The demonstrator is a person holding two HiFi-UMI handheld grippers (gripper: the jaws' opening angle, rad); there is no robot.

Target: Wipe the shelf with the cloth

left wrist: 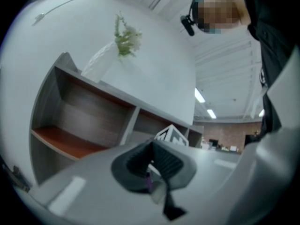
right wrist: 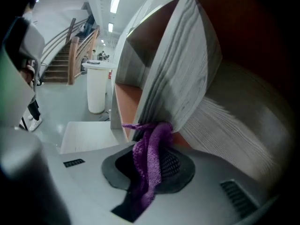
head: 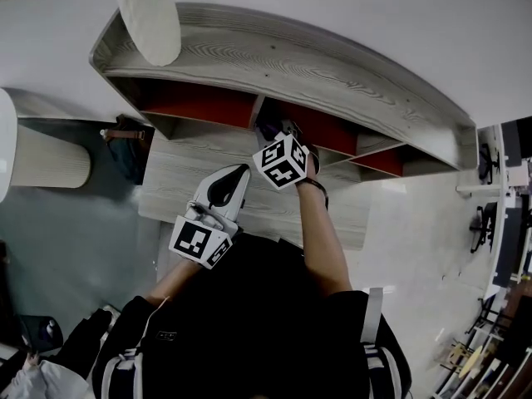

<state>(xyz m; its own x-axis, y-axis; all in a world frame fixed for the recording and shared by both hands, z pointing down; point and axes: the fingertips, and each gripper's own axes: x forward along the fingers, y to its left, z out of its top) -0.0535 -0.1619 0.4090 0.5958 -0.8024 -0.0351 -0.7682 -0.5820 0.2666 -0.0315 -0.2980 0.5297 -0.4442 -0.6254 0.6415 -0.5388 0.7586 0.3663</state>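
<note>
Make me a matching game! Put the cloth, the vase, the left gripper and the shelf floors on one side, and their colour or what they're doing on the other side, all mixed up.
Things:
1. cloth
2. vase
3. left gripper
4. shelf floors

Matches:
a. white, standing on top of the shelf
b. red
c. purple, pinched in the right gripper
d. jaws together

Pairs: 1-c, 2-a, 3-d, 4-b

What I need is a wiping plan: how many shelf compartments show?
3: the left compartment, the middle compartment partly behind the right gripper, and the right compartment. The gripper may hide a divider.
</note>
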